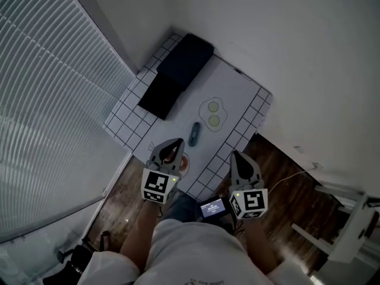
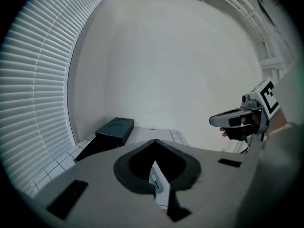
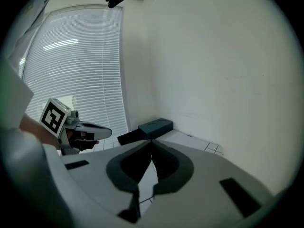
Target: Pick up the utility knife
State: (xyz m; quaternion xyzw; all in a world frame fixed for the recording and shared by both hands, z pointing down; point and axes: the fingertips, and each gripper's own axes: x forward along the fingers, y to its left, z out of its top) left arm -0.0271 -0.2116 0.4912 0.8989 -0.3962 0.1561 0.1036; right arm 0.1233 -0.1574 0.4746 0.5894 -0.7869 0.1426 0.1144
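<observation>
Head view shows the utility knife (image 1: pixel 194 133) lying on the desk (image 1: pixel 127 123), between and just ahead of my left gripper (image 1: pixel 176 142) and right gripper (image 1: pixel 234 154). Both are closed tight and hold nothing. This looks like the reaching step. Next, I think one must open over the knife.

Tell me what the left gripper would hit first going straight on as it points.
Likely the white tabletop near the utility knife, just ahead of the left gripper; depth is unclear.
</observation>
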